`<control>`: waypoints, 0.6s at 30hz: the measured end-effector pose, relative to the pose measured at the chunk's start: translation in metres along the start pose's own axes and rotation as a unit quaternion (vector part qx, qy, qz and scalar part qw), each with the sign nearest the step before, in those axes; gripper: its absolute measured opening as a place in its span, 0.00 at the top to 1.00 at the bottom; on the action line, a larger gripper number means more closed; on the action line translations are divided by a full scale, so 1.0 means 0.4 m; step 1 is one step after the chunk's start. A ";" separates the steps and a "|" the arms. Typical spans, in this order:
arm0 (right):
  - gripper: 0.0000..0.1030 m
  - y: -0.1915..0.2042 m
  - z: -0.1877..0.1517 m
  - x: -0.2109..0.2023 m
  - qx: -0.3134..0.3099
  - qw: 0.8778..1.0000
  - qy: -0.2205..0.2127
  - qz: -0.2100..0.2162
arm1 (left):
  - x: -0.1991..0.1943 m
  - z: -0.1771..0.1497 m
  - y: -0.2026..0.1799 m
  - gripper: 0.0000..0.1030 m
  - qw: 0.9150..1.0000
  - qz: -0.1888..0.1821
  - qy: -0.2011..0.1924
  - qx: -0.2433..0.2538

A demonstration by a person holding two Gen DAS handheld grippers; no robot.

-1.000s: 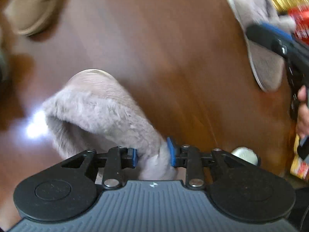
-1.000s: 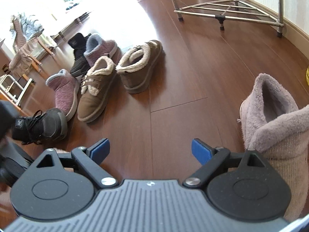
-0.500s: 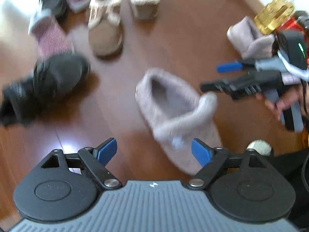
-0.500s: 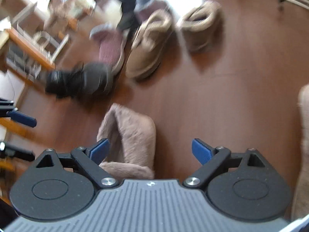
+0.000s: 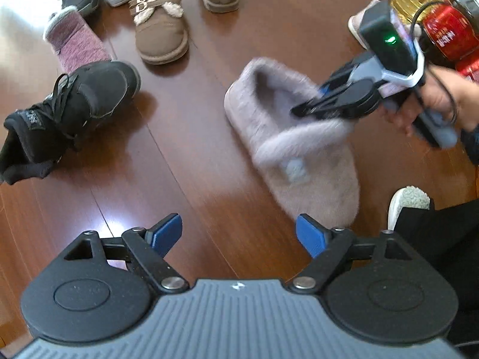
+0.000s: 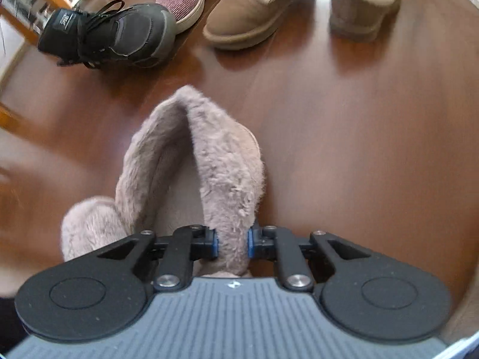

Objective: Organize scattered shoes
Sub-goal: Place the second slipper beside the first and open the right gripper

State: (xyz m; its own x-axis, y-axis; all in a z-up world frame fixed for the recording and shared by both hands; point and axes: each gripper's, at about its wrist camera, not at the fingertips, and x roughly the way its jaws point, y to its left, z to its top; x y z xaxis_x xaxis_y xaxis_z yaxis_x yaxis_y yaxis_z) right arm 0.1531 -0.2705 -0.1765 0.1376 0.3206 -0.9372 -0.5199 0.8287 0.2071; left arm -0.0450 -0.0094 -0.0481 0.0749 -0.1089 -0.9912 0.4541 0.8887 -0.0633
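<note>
A fluffy grey-pink slipper [image 5: 299, 161] lies on the wooden floor [image 5: 191, 137], toe toward the camera. My right gripper [image 5: 299, 109] reaches into its opening from the right. In the right wrist view, that gripper [image 6: 233, 243] is closing on the slipper's furry side wall [image 6: 227, 161], and both blue pads press the fur. My left gripper [image 5: 238, 233] hovers above the floor, pointing down, open with nothing between its fingers. The matching slipper [image 5: 356, 25] lies at the far right, mostly hidden behind the right gripper's body.
A black sneaker [image 5: 80, 101] lies on its side at left. Behind it are a purple knit boot [image 5: 74, 42], two brown fleece-lined boots [image 5: 158, 27] and another dark shoe. Bottles [image 5: 449, 30] stand at the right edge. A person's hand [image 5: 440, 101] and white-slippered foot [image 5: 408, 200] are at right.
My left gripper let go of the furry slipper, opened and rose away from it. My right gripper swung over to that slipper, came down and shut on its side wall.
</note>
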 end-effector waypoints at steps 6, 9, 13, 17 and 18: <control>0.86 -0.212 -0.012 -0.097 -0.014 0.996 0.000 -0.087 | 0.003 -0.012 -0.016 0.17 1.000 -0.001 0.005 0.013; 0.72 -0.298 -0.019 -0.127 0.056 0.993 -0.041 -0.097 | 0.005 -0.008 -0.037 0.17 1.000 -0.002 0.004 0.023; 0.01 -0.301 -0.089 -0.247 0.162 0.965 -0.164 -0.121 | -0.009 -0.002 -0.056 0.17 0.999 -0.013 -0.017 0.035; 0.01 -0.204 -0.223 -0.283 0.192 0.957 -0.194 -0.100 | -0.021 0.018 -0.067 0.17 0.998 -0.030 -0.043 0.039; 0.01 -0.182 -0.241 -0.270 0.186 0.960 -0.179 -0.107 | -0.022 0.019 -0.067 0.17 0.998 -0.032 -0.045 0.039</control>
State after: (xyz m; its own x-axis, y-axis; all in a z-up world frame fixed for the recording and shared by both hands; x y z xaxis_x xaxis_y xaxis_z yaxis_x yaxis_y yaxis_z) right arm 0.0946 -0.4096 -0.1175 0.5239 0.2069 -0.8262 -0.1196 0.9783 0.1691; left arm -0.0510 -0.0359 -0.0369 0.1224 -0.2067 -0.9707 0.5279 0.8418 -0.1127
